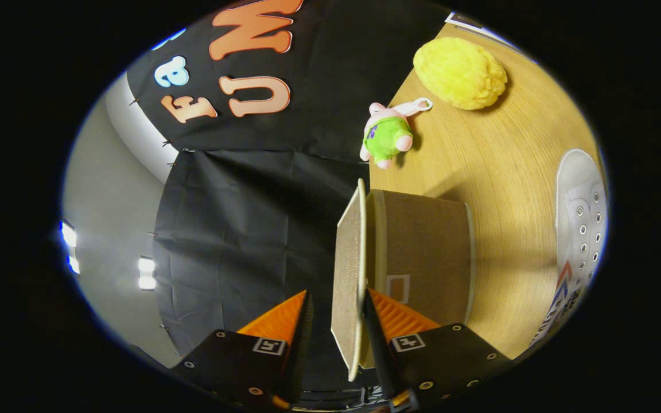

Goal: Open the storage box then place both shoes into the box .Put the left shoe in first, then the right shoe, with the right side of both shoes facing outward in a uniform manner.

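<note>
The view is turned on its side, with the wooden table (502, 172) running up past the right finger. A brown fabric storage box (422, 252) stands on it just ahead of the fingers. Its flat lid (346, 269) is raised a little off the box rim and sits between the two fingers of my gripper (337, 293). One finger lies against the lid's rim on the box side. The other stands a small gap away from the lid's top face, so the gripper is open around the lid. A white lace-up shoe (580, 229) lies on the table beyond the box.
A small pink plush toy in green clothes (387, 137) and a yellow fluffy ball (459, 71) lie on the table to one side of the box. Black cloth (250, 218) hangs behind the table, with a grey wall and lights past it.
</note>
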Tool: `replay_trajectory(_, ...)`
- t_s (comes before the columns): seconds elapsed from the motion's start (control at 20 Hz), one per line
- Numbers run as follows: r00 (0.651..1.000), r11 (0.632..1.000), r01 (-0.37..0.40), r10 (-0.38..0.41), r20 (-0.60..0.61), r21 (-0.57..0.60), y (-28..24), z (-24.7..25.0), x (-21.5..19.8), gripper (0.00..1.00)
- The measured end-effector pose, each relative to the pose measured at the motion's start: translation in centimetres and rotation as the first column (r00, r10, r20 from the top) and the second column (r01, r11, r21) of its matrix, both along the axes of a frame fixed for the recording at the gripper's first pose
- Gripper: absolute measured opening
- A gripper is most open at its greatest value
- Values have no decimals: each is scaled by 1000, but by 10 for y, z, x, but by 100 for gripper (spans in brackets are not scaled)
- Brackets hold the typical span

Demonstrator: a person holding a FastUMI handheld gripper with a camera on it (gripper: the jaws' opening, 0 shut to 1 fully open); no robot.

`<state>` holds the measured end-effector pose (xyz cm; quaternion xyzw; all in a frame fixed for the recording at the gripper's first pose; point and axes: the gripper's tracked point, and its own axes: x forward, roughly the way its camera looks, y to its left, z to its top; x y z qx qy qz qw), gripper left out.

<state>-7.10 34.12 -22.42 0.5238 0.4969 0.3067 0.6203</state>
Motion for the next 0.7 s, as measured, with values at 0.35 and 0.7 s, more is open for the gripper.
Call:
replay_trajectory(0.35,989,982,-76,52,-142,-172,15,-36,-19,14)
replay_trajectory(0.7,988,987,-93,76,-136,-129,21,6,-10,2)
